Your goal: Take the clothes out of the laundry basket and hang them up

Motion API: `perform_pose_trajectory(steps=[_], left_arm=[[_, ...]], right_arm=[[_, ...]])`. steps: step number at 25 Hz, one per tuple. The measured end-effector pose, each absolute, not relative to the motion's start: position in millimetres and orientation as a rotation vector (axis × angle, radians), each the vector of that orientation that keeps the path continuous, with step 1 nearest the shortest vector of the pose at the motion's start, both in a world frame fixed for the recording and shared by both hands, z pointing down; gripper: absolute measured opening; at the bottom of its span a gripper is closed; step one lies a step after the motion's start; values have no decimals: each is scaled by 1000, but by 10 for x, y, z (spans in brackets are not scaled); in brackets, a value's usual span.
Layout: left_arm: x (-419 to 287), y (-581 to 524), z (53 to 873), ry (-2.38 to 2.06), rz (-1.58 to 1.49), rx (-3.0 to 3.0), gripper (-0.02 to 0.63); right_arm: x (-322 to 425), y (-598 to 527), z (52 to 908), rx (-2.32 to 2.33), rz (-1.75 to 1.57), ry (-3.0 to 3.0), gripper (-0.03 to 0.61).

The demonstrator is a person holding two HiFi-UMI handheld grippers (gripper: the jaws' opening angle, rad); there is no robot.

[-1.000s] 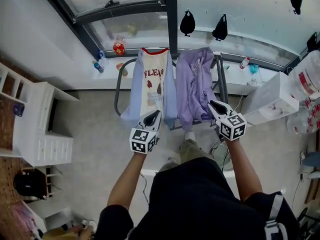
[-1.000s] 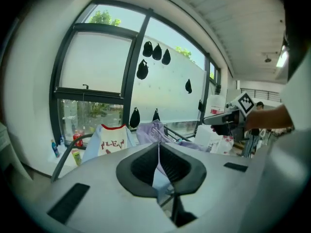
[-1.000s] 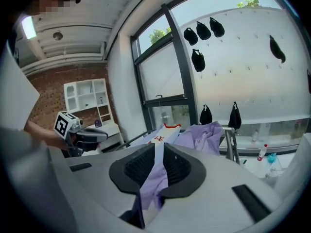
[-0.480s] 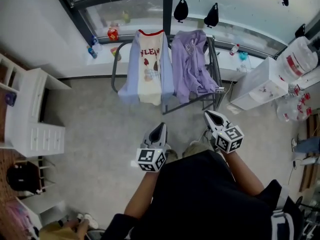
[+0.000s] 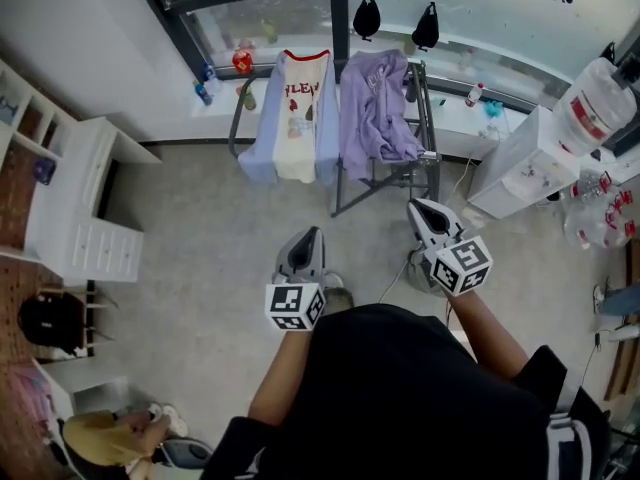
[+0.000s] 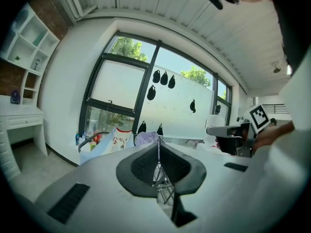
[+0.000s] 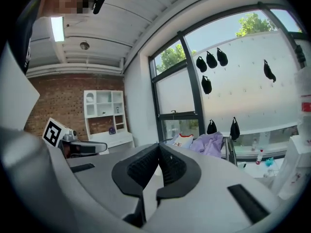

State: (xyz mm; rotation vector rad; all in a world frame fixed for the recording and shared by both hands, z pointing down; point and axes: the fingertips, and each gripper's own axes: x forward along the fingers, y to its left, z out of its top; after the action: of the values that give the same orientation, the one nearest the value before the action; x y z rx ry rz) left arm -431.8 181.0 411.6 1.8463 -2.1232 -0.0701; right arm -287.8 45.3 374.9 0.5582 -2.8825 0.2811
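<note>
By the window stands a metal drying rack (image 5: 425,118). Over it hang a cream and light-blue shirt with red lettering (image 5: 298,118) and a purple garment (image 5: 375,118). Both pieces also show in the left gripper view, the shirt (image 6: 121,139) beside the purple garment (image 6: 146,139). My left gripper (image 5: 310,234) is shut and empty, held over the floor in front of the rack. My right gripper (image 5: 418,208) is also shut with nothing in it, just short of the rack's near right leg. In each gripper view the pads meet, left (image 6: 158,142) and right (image 7: 159,145). No laundry basket is in view.
A white drawer and shelf unit (image 5: 85,228) fills the left side. At right are a white cabinet (image 5: 520,173) and a water jug (image 5: 590,113). Bottles (image 5: 240,61) line the sill. A person in yellow (image 5: 95,438) crouches at bottom left.
Both grippers have pulled back from the clothes on the rack toward my body. The rack now sits farther off, with open floor between it and the grippers.
</note>
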Motion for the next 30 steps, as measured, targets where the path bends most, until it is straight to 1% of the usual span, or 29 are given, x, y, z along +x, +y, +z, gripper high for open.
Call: perform_pose_trajectory(steps=[3, 7, 12, 15, 22, 30], left_arm=[[-4027, 1952, 3900, -2159, -111, 1801, 12], [-3655, 2157, 3778, -2217, -84, 1820, 12], [-3423, 2358, 3803, -2307, 4, 1816, 12], [-3346, 2348, 3772, -2314, 1, 1852, 12], [-3262, 2335, 3863, -2282, 49, 1911, 12], [-3305, 2445, 3956, -2283, 58, 1891, 12]], right_arm=[[-2511, 513, 3663, 578, 279, -2911, 0], [-2084, 656, 3633, 599, 240, -2943, 0], [-1651, 796, 3604, 664, 214, -2966, 0], [-1451, 815, 3579, 718, 188, -2965, 0], [-1170, 846, 3594, 825, 174, -2932, 0], [-1118, 901, 3668, 843, 134, -2904, 0]])
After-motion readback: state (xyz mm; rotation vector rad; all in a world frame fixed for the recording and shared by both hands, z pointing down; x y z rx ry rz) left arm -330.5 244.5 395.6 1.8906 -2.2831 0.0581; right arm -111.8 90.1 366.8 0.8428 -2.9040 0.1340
